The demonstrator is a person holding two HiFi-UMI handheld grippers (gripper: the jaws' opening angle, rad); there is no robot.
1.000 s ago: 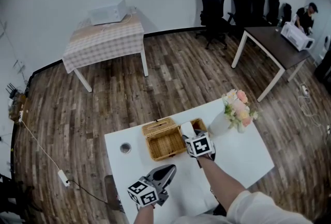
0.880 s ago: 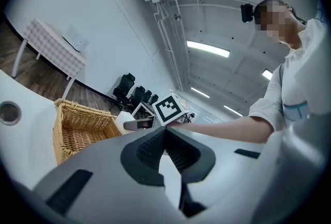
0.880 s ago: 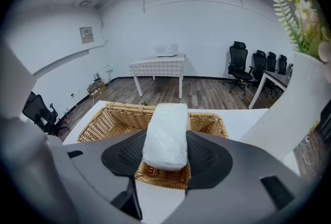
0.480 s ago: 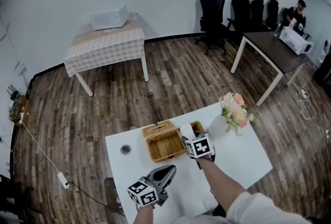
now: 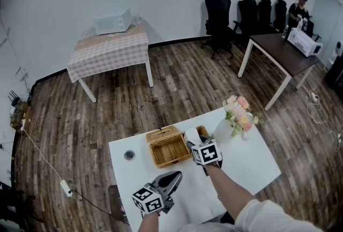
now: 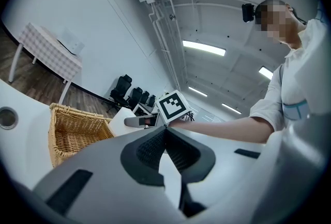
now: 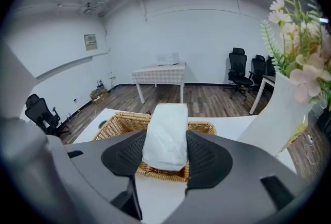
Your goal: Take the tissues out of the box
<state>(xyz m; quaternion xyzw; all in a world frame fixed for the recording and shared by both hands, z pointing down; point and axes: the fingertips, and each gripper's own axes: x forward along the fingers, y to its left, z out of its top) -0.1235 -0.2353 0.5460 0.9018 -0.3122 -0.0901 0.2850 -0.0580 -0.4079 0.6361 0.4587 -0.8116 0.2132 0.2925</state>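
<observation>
- The right gripper point(image 7: 165, 151) pinched a white tissue pack point(image 7: 165, 132) between its two dark pads, one on each side of the pack, which stood upright.
- In the right gripper view, the pack's lower end hung over the near rim of the wicker basket point(image 7: 120, 120); whether it touched the weave could not be told.
- From the head view, the right gripper point(image 5: 193, 138) reached to the basket's point(image 5: 161, 134) right side, with the tissue pack point(image 5: 192, 133) at its tip.
- The left gripper point(image 6: 165, 134) had its jaws pressed together on nothing and hovered over the near part of the white table point(image 5: 252, 164).
- A white vase point(image 5: 225, 130) of flowers point(image 5: 238, 116) stood right of the basket.
- A small round thing point(image 5: 129, 155) lay left of the basket.
</observation>
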